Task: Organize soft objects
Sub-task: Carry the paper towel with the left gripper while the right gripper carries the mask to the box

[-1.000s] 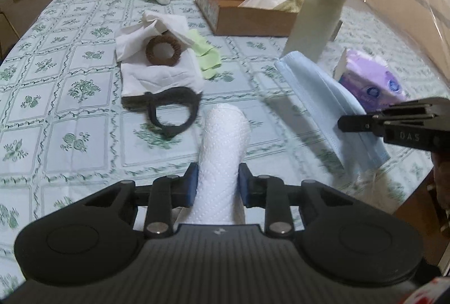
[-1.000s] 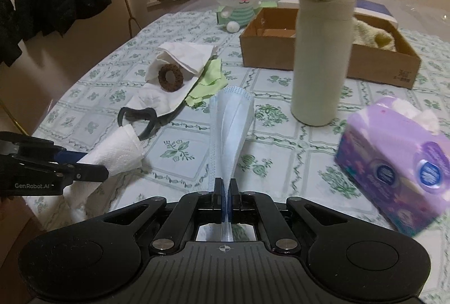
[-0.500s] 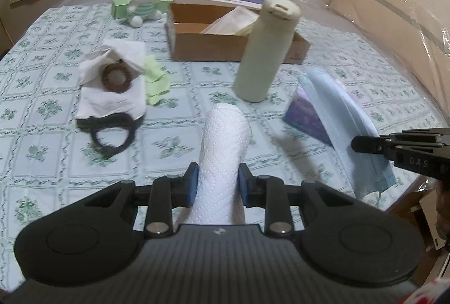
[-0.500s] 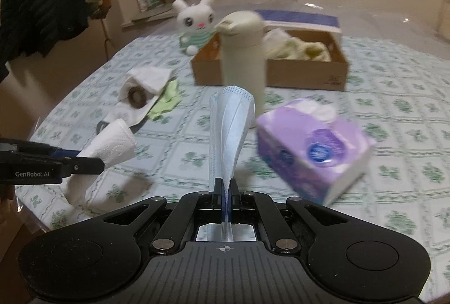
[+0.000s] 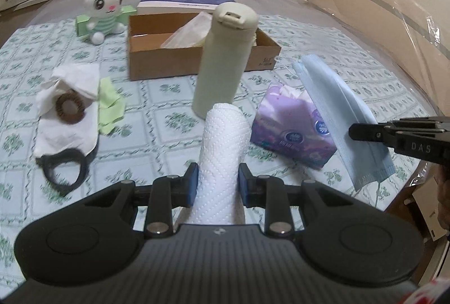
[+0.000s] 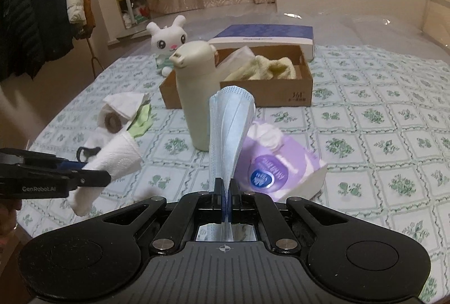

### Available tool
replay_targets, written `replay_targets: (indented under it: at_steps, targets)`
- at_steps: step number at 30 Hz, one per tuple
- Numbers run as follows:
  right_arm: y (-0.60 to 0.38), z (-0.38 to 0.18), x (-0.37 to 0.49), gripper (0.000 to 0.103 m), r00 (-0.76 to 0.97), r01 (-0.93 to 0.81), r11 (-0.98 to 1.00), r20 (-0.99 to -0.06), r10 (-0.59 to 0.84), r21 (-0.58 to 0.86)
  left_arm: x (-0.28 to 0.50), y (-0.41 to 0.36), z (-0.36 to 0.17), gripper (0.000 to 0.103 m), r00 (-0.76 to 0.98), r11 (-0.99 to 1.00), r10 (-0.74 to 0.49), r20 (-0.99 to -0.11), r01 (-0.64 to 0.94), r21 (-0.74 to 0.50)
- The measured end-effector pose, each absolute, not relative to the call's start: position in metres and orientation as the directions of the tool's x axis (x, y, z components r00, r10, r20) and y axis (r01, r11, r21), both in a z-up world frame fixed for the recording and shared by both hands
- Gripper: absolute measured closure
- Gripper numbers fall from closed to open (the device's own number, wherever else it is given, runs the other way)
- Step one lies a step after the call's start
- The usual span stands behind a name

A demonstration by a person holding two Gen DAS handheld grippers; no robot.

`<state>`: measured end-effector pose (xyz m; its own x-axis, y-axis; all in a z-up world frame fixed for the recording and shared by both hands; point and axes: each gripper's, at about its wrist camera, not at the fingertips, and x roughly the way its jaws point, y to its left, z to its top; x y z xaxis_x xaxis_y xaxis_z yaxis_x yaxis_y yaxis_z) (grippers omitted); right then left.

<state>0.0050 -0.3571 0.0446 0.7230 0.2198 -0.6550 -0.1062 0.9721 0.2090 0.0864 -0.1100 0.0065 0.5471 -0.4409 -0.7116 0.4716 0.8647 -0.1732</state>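
Observation:
My left gripper is shut on a rolled white paper towel, held above the tablecloth; the same towel shows at the left of the right wrist view. My right gripper is shut on a folded light-blue face mask, which stands up from the jaws; the mask hangs at the right of the left wrist view. An open cardboard box holding a yellowish cloth and a clear bag sits beyond both grippers.
A tall cream flask stands just ahead, before the box. A purple tissue pack lies beside it. To the left lie white tissues with a brown hair tie, green cloth, a black band. A plush rabbit sits behind.
Both grippers have risen and swung right across the table with their loads; the flask and tissue pack now sit nearer the centre, the hair ties further left.

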Motion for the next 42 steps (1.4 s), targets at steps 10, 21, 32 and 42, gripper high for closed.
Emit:
replay_targets:
  at_steps: [10,21,32,42]
  targets:
    - [-0.390,0.058,0.033,0.101,0.725,-0.100,0.961,-0.642,0.248,0.258,0.119,-0.135,0.008,0.077,0.538,0.845,-0.454,-0.710,0.513,-0.152]
    - [-0.425,0.073,0.086,0.101,0.704,-0.123,0.961,-0.661,0.261,0.248,0.163,-0.124,0.016,0.077,0.563,0.854,-0.417,-0.714,0.511,-0.096]
    - [-0.455,0.093,0.160,0.101,0.701,-0.185,0.945,-0.637,0.320,0.271,0.233,-0.102,0.032,0.077,0.598,0.869,-0.384,-0.704,0.491,-0.058]
    - [-0.447,0.089,0.249,0.101,0.675,-0.336,0.897,-0.591,0.442,0.286,0.313,-0.110,0.036,0.077,0.600,0.860,-0.398,-0.695,0.507,-0.055]
